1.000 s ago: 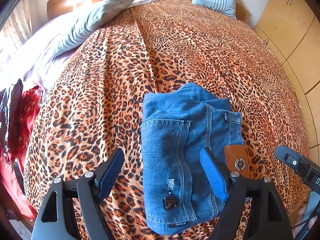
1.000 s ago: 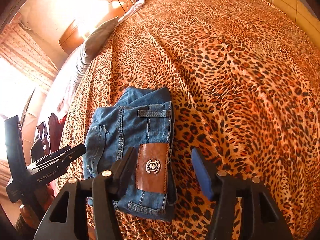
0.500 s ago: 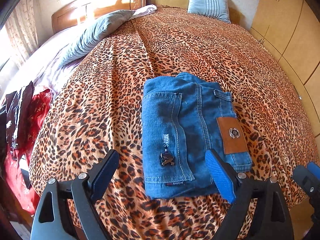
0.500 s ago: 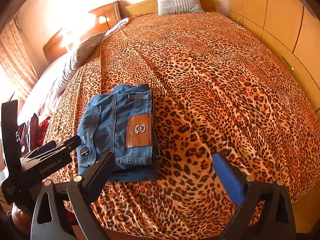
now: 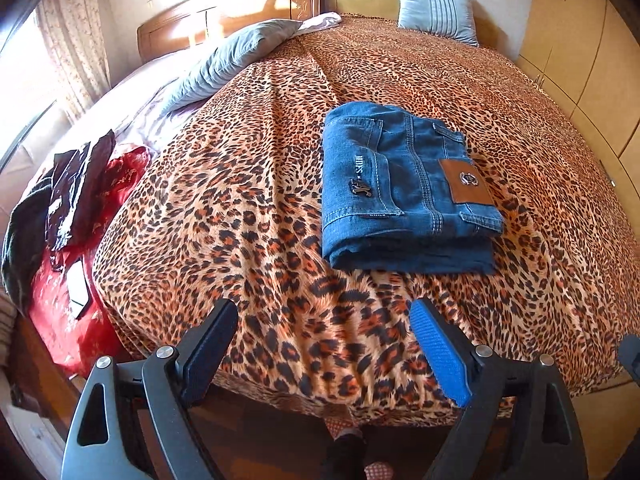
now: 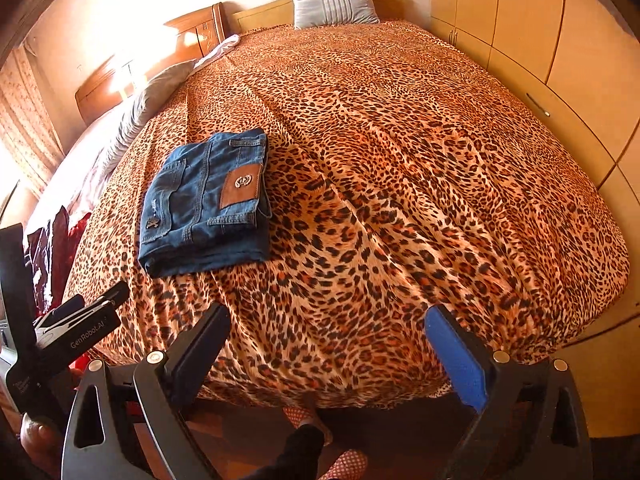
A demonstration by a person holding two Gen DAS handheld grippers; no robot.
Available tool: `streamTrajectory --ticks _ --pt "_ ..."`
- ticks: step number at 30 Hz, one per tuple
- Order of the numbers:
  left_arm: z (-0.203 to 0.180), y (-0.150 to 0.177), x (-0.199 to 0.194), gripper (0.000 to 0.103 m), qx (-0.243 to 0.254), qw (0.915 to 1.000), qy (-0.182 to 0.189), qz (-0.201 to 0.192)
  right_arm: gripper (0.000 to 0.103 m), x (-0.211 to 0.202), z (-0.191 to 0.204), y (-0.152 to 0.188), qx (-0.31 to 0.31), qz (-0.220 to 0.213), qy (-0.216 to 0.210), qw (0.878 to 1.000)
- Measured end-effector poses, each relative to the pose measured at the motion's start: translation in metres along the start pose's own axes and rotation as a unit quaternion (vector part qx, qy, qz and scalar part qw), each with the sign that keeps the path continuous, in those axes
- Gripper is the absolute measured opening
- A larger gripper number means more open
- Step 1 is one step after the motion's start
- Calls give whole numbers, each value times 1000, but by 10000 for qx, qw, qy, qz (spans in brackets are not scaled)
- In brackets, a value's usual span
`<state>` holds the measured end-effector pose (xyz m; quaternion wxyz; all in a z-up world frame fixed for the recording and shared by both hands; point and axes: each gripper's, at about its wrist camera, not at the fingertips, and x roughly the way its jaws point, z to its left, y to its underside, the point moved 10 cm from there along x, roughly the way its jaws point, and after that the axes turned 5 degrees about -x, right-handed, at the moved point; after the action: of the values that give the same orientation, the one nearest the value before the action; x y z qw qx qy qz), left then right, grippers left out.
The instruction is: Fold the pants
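pants (image 5: pixel 404 188) lay folded in a compact stack on the bed (image 5: pixel 248 208), apparently finished; left tool (image 5: pixel 324 354) and right tool (image 6: pixel 326 354), near the bed's foot, gaped wide, empty.

Bright, warm daylight enters from the window (image 5: pixel 28 92) on the left, washing out the headboard (image 5: pixel 224 16) with glare. Both fisheye views bend strongly at the dark edges; the bedspread (image 6: pixel 400 160) stays sharp.
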<state>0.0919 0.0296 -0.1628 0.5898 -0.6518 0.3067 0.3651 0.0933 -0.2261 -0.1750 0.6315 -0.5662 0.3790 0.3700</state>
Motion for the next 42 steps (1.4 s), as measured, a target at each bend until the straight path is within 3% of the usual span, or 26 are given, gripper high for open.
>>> streamTrajectory --ticks 9,18,42 --pt "-21 25 -63 89 69 9991 241 -355 99 -33 -14 22 91 -224 -66 9997" --pt "-30 38 -95 89 49 9980 267 -564 99 -55 -24 29 -9 -427 -17 9991" --pt "-38 43 -101 89 186 9985 331 -386 99 -57 -28 38 -196 -375 51 9991"
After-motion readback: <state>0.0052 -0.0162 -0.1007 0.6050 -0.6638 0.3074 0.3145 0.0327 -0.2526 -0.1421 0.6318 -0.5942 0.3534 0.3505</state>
